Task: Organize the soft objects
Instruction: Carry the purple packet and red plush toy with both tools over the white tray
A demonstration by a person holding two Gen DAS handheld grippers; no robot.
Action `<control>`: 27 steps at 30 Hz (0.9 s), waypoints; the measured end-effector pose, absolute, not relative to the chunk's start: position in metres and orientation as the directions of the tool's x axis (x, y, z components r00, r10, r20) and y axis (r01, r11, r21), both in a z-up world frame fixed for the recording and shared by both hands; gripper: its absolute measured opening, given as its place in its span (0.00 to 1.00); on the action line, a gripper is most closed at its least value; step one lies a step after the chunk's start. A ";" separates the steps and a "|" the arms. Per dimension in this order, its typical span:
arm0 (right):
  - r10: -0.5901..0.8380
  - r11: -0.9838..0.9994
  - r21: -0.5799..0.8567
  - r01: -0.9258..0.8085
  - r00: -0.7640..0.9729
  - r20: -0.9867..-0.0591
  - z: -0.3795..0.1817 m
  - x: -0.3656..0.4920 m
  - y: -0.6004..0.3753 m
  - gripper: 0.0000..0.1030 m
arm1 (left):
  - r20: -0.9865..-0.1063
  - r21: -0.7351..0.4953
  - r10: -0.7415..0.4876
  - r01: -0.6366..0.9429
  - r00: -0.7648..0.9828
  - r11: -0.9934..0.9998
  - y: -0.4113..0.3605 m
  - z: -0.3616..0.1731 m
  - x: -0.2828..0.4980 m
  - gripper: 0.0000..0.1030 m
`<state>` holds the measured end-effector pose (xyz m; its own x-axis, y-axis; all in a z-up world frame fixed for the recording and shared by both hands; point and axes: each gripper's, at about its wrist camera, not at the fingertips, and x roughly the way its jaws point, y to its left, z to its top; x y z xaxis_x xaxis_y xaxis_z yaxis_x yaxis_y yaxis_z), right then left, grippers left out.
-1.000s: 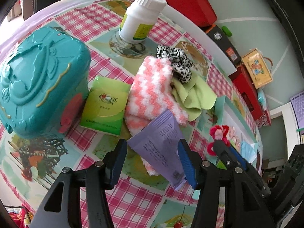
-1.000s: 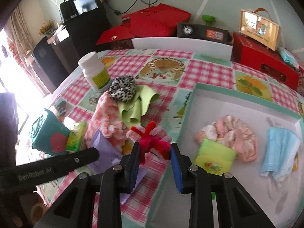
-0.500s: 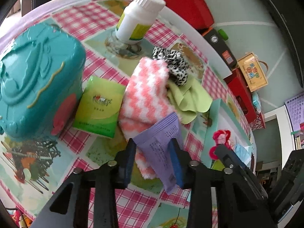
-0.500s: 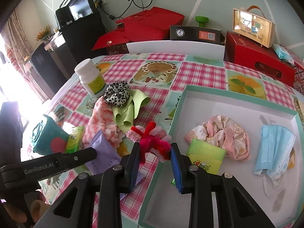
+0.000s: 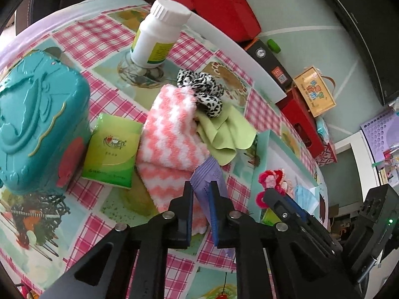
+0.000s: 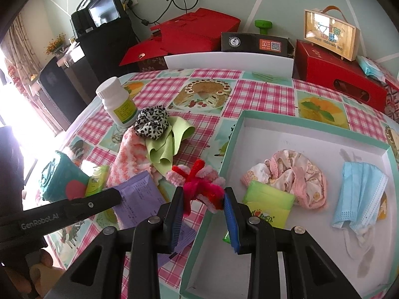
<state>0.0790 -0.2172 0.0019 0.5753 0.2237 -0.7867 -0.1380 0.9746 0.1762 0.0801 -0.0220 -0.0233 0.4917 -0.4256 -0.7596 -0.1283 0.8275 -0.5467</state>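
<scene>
The purple packet [image 5: 208, 179] is pinched between the closed jaws of the left gripper [image 5: 201, 208], its upper end standing up past the fingertips and its lower edge showing below them, above the checked tablecloth [image 5: 82, 37]. The right gripper [image 6: 203, 200] is clamped on a red and pink fuzzy hair tie [image 6: 197, 179], which sticks up out of the jaws right at the near left wall of the box [image 6: 212, 214], just above its teal rim. Inside that white-floored box lie a green tissue pack [image 6: 268, 205] close to the right gripper's fingers, a pink patterned cloth [image 6: 289, 177] touching it on the far side, and a blue face mask [image 6: 360, 195] toward the right wall, apart from the other two. Just beyond the left gripper, a pink-and-white striped towel [image 5: 169, 134] lies folded on the table under the lifted packet. A light green cloth [image 5: 224, 132] lies against the towel's right side, and a black-and-white spotted scrunchie [image 5: 202, 92] sits on top where the two meet. To the left of the towel a second green tissue pack [image 5: 113, 152] lies flat, touching a teal plastic case [image 5: 37, 119] at the table's left edge. Farther back, a white bottle [image 5: 159, 35] with a yellow-green label stands upright near the scrunchie. Past the table's far edge sit red boxes [image 6: 189, 31] and a black box [image 6: 254, 42].
</scene>
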 end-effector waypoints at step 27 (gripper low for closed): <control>0.210 0.976 0.200 -0.087 0.616 -0.760 0.015 0.072 -0.237 0.32 | -0.675 -0.604 -0.492 -0.029 0.549 0.796 -0.020 0.001 0.077 0.06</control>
<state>0.0721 -0.2366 0.0149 0.6156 0.2101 -0.7595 -0.0867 0.9760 0.1997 0.0773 -0.0199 0.0006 0.5495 -0.4924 -0.6750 -0.0290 0.7961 -0.6044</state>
